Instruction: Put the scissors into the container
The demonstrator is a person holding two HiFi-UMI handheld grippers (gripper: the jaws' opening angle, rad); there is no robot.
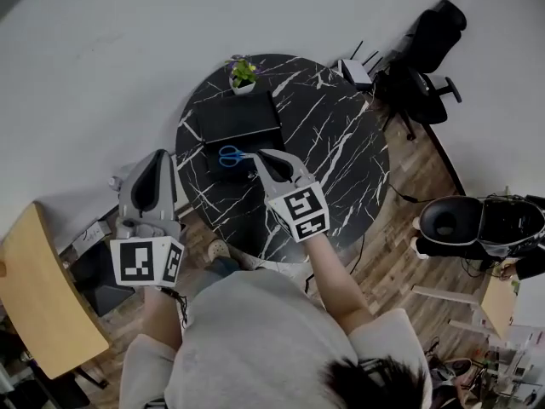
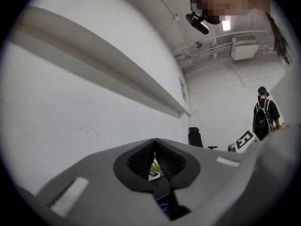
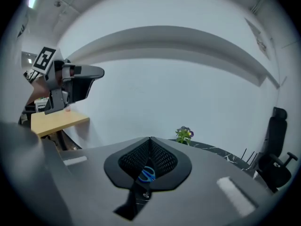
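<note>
L gripper (image 1: 160, 156) is hanging back at the person's L side, jaws pressing together tip to tip w/ nothing btwn them. R gripper (image 1: 262, 154) is reaching further fwd on an outstretched R forearm (image 1: 334, 275), jaws likewise meeting at the tips, empty. Both are pointing fwd, well apart.

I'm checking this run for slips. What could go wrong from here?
The right gripper has its jaws together while aimed at the blue scissors; unopened, it would likely shove them. The scissors lie flat, so a grasp may slip. The potted plant stands just beyond the black container and could be knocked.
</note>
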